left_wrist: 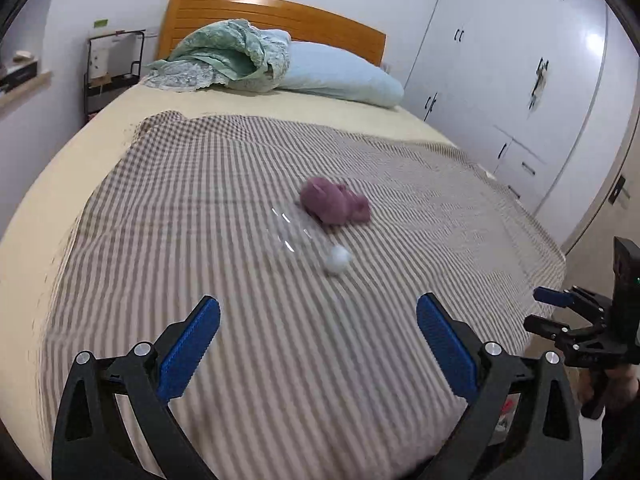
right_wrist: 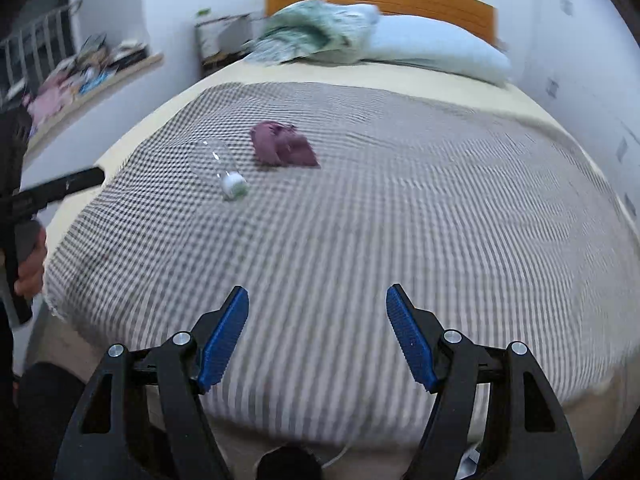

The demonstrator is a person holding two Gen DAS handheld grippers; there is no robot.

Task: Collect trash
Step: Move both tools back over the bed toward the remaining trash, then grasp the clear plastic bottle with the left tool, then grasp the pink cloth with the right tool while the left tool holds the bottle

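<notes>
Bed ahead of both hand-held grippers carries a clear plastic bottle, cap nearest, long axis running away. A purple crumpled wad touches it beyond. Left hand-held gripper and right hand-held gripper both gape empty, neither clearly nearer.

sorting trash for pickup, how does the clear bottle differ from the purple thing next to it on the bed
The clear bottle is see-through, long and rigid-looking, with a white cap; the purple thing is opaque, crumpled and shapeless, apparently soft. Both lie close together on the checked blanket, beyond both open grippers.
</notes>
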